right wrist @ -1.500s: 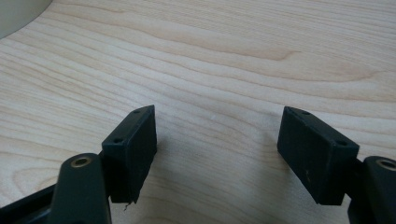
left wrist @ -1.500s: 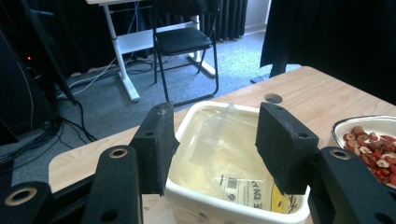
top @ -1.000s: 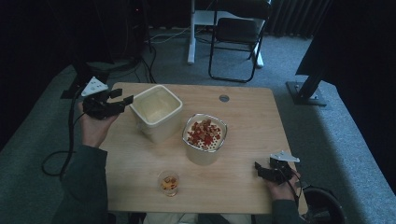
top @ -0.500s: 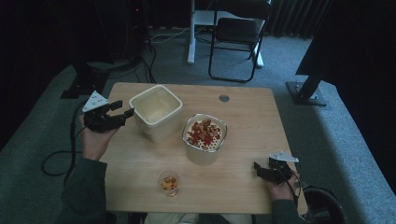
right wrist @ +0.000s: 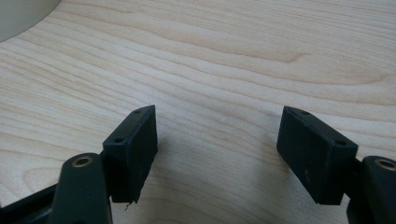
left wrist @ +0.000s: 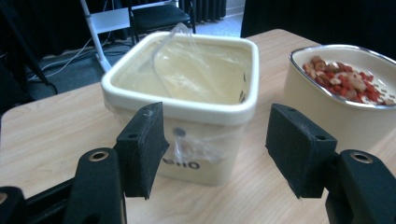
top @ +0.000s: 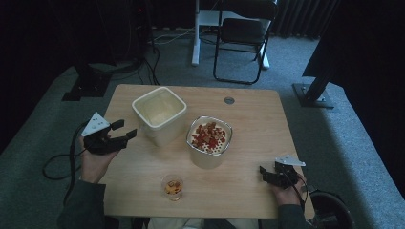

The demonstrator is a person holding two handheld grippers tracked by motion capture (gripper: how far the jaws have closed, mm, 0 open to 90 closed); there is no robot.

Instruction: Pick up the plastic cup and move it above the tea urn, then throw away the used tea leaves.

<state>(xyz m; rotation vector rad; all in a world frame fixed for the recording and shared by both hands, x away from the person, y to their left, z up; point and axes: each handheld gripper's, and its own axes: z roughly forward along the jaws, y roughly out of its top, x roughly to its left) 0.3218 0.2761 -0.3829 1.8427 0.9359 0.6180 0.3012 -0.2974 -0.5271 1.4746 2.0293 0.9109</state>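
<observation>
A square cream tub [top: 159, 114] with a clear plastic scoop [left wrist: 196, 65] inside stands at the table's back left. Beside it a cream bowl [top: 210, 142] holds red and brown bits. A small clear cup [top: 172, 187] with orange bits sits near the front edge. My left gripper [top: 125, 130] is at the table's left edge, pointed at the tub [left wrist: 187, 98] and short of it; its jaws have just been opening, with nothing between them. My right gripper [top: 263, 174] rests open low over bare wood at the front right, holding nothing.
The wooden table [top: 248, 119] has a round metal grommet [top: 229, 100] near its back edge. A black folding chair [top: 241, 33] and a white desk leg [top: 196, 33] stand on the grey carpet behind. A cable [top: 57, 162] trails from the left gripper.
My left gripper has come down and toward the table's front along the left edge, its jaws spreading wider. The right gripper has stayed in place.
</observation>
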